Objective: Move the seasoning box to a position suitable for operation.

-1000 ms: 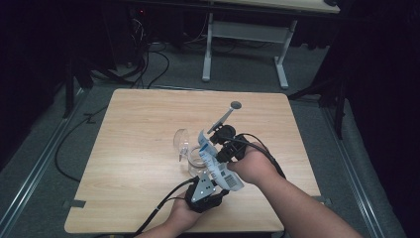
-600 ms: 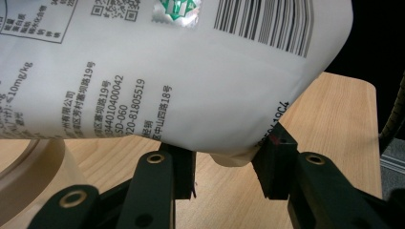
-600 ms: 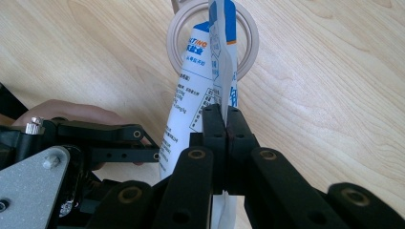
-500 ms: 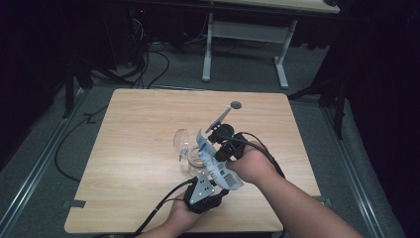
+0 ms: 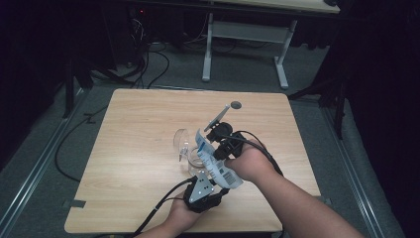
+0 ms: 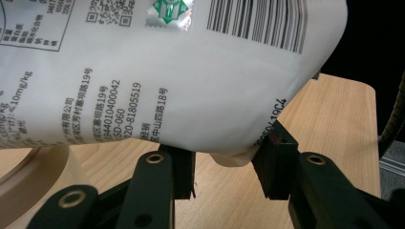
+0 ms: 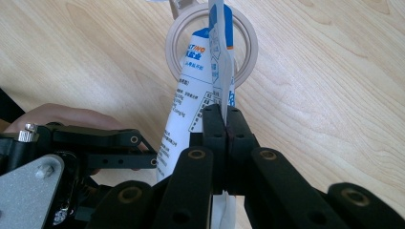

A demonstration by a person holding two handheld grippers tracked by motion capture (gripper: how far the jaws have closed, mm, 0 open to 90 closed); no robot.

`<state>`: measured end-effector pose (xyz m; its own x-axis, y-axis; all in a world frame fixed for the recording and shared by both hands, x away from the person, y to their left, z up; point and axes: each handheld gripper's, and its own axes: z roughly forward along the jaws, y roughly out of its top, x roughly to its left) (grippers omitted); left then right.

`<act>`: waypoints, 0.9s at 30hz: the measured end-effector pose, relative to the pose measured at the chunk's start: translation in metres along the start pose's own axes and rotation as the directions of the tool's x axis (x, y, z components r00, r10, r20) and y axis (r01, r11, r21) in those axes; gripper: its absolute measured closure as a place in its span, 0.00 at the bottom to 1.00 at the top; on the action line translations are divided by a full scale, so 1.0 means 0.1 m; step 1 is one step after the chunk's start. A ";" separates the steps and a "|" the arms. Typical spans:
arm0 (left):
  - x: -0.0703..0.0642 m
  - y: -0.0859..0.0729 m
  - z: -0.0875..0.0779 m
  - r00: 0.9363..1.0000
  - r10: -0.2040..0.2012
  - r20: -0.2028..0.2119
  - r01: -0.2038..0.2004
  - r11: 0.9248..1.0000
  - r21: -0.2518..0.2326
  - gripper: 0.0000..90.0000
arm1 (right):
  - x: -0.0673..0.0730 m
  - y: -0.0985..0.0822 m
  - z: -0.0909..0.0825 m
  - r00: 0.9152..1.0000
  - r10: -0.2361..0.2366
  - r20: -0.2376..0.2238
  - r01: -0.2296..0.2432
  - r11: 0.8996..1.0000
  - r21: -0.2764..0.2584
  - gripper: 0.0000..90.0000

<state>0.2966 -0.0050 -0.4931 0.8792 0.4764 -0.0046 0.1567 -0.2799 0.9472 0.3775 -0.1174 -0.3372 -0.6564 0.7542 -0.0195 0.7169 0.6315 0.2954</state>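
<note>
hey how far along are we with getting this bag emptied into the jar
Done: both grippers have the white printed bag lifted and tipped, its top end over the clear glass jar. In hand: the right gripper pinches the bag's edge, the left gripper grips its bottom. Left: the pour; nothing visibly flows, and the jar's contents can't be judged.

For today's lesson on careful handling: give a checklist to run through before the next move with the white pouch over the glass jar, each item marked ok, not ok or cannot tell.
1. Right gripper pinched on the white pouch's edge: ok.
2. Left gripper jaws against the pouch's lower end: ok.
3. Pouch's top over the glass jar mouth: ok.
4. Pouch's top torn open: cannot tell.
5. Jar upright on the table: ok.
</note>
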 end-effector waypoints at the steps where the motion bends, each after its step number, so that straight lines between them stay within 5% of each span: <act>1: 0.00 0.00 0.00 1.000 0.000 0.000 0.000 1.000 0.000 0.71 | 0.00 0.00 0.00 1.000 -0.003 0.002 0.003 1.000 0.000 1.00; 19: 0.00 0.02 -0.02 1.000 -0.003 0.004 0.003 1.000 -0.013 0.70 | 0.02 0.04 -0.02 1.000 -0.016 0.012 0.016 1.000 -0.002 1.00; 24: -0.02 0.02 -0.01 1.000 0.001 0.008 -0.001 1.000 -0.013 0.68 | 0.04 0.04 -0.02 1.000 0.013 0.012 -0.013 1.000 0.010 1.00; 27: -0.01 0.02 -0.01 1.000 0.002 0.005 -0.002 1.000 -0.015 0.68 | 0.02 0.05 -0.01 1.000 -0.016 0.014 0.016 1.000 0.004 1.00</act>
<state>0.2955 -0.0052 -0.4909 0.8818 0.4715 -0.0042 0.1481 -0.2685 0.9518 0.3797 -0.1131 -0.3345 -0.6645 0.7463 -0.0380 0.7070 0.6444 0.2915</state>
